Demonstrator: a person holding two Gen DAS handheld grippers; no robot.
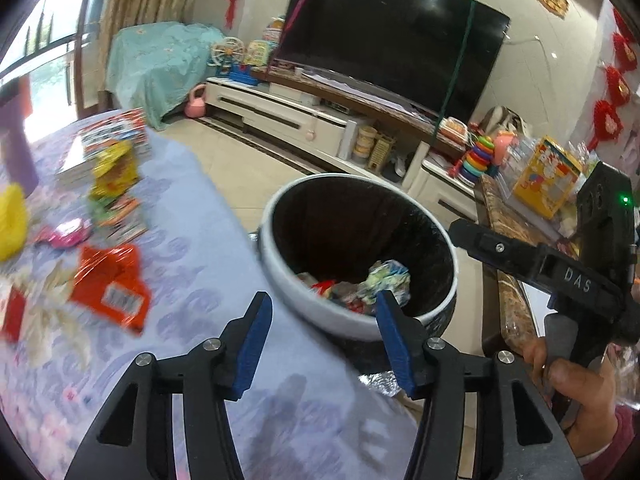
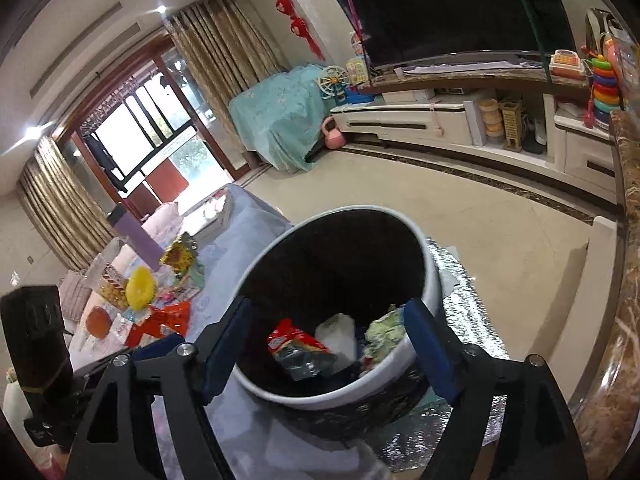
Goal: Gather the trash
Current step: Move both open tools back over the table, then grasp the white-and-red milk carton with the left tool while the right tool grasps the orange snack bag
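Observation:
A bin with a white rim point(image 1: 280, 216) and a black inside stands beside the table; crumpled wrappers point(image 1: 384, 284) lie at its bottom. My left gripper point(image 1: 324, 300) is open and empty, over the table edge just short of the bin. My right gripper point(image 2: 327, 306) hangs open above the bin point(image 2: 320, 396), nothing between its pads; a red packet point(image 2: 296, 340) and a white scrap lie below it inside. On the lilac tablecloth point(image 1: 208, 264) a red wrapper point(image 1: 112, 284) and a yellow packet point(image 1: 116, 168) remain, blurred. A hand point(image 1: 576, 380) holds the right gripper's body point(image 1: 560, 272).
A silver mat point(image 2: 468, 320) lies under the bin on the tiled floor. A marble counter point(image 2: 624, 320) runs along the right. Behind stand a TV point(image 1: 392, 44), a white cabinet point(image 1: 280, 108) and toys. A purple bottle point(image 2: 140, 236), a yellow object point(image 2: 138, 284) and books point(image 1: 108, 140) sit on the table.

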